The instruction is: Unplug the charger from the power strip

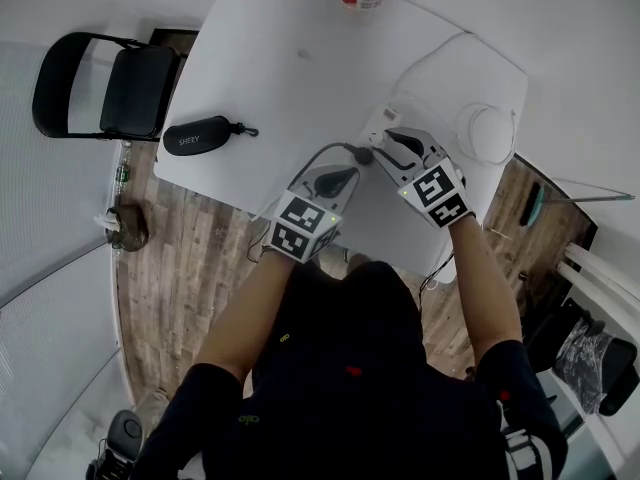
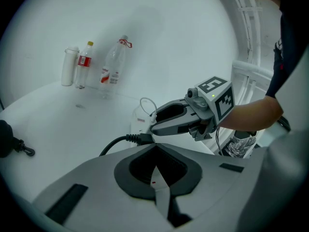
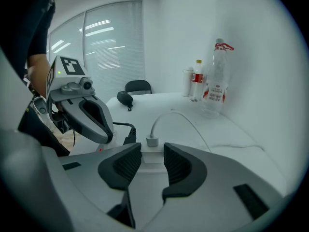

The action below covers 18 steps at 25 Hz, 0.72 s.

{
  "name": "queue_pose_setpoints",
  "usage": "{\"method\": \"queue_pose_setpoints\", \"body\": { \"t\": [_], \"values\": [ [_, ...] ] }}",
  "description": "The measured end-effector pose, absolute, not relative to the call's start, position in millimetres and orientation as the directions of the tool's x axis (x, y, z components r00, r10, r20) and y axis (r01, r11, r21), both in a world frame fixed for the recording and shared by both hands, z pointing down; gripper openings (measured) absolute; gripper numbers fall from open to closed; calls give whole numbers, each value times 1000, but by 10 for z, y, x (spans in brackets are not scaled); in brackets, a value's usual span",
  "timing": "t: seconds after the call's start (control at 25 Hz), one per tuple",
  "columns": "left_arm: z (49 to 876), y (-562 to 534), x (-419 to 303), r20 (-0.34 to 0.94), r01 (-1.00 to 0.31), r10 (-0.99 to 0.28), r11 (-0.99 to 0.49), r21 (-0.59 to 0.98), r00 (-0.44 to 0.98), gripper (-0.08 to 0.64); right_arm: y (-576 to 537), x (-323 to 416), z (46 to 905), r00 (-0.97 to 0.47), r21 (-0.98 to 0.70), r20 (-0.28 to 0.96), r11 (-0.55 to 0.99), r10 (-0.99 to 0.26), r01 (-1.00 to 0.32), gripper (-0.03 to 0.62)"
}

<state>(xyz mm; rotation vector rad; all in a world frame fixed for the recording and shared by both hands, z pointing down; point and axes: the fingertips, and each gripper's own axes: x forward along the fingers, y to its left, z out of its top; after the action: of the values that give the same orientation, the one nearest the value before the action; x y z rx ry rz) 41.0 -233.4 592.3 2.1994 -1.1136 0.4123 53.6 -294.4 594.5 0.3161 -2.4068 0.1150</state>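
Note:
The white power strip (image 1: 384, 121) lies near the table's front right corner, with a black plug and cord (image 1: 355, 153) entering its near end. In the right gripper view a white charger block (image 3: 152, 157) with a white USB cable (image 3: 152, 140) stands on the strip. My right gripper (image 3: 152, 153) straddles the block and both pads touch its sides. The gripper body hides the charger in the head view. My left gripper (image 2: 155, 150) is shut with nothing held, its tips just short of the black plug (image 2: 139, 139) and close beside the right gripper (image 2: 159, 125).
A black glasses case (image 1: 200, 135) lies at the table's left. Plastic bottles (image 2: 114, 66) stand at the far edge. A white round object (image 1: 487, 131) with looped cable sits right of the strip. A black chair (image 1: 120, 88) stands off the table's left side.

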Motion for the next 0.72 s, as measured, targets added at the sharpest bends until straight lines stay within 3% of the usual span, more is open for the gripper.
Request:
{"method": "queue_pose_setpoints", "body": {
  "t": [0.32, 0.72],
  "values": [
    [5934, -2340, 404, 526, -797, -599, -440, 413, 603, 18, -2958, 505, 5896, -716, -7, 667, 959, -207, -283, 155],
    [5740, -2299, 374, 504, -801, -623, -473, 366, 598, 18, -3118, 434, 4797, -810, -10, 478, 921, -339, -390, 155]
  ]
}}
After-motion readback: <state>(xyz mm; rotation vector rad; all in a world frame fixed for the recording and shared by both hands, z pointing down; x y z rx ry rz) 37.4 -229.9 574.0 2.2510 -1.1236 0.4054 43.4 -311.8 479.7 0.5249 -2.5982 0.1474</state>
